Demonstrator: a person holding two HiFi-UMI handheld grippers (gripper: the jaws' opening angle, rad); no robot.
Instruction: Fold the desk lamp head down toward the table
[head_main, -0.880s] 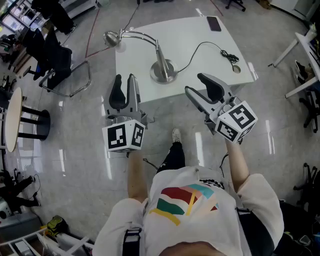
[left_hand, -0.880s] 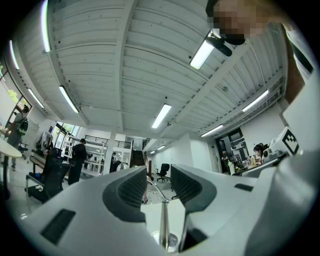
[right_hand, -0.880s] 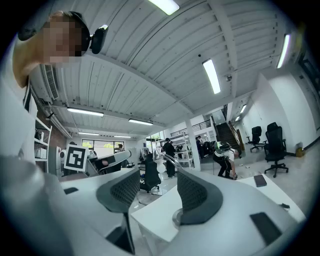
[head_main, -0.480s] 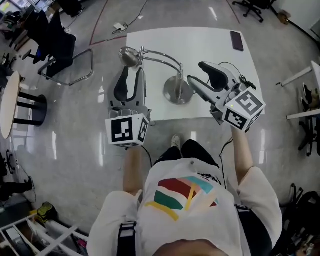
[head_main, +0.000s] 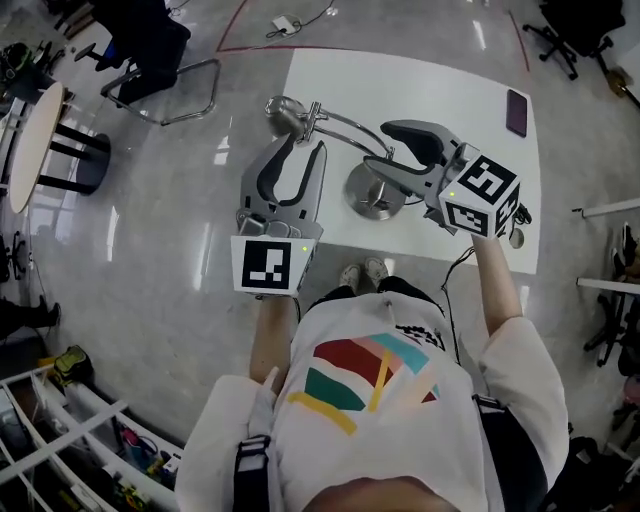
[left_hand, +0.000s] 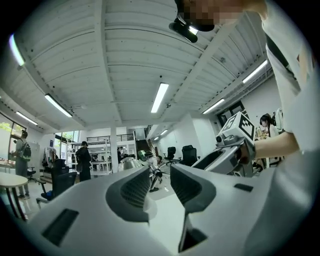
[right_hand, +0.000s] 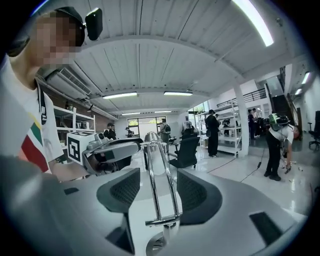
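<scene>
Shiny metal desk lamp (head_main: 366, 200): gleaming silver.
Rectangular table (head_main: 440, 80): showing plain white.
Person's T-shirt (head_main: 352, 388): showing red, teal, yellow stripes.

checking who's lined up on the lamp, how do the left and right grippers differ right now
The right gripper has the lamp arm between its jaws, untouched; the left gripper has nothing between its jaws, the lamp head farther ahead. The right gripper hangs over the table; the left gripper, at its edge. Both are open.
</scene>
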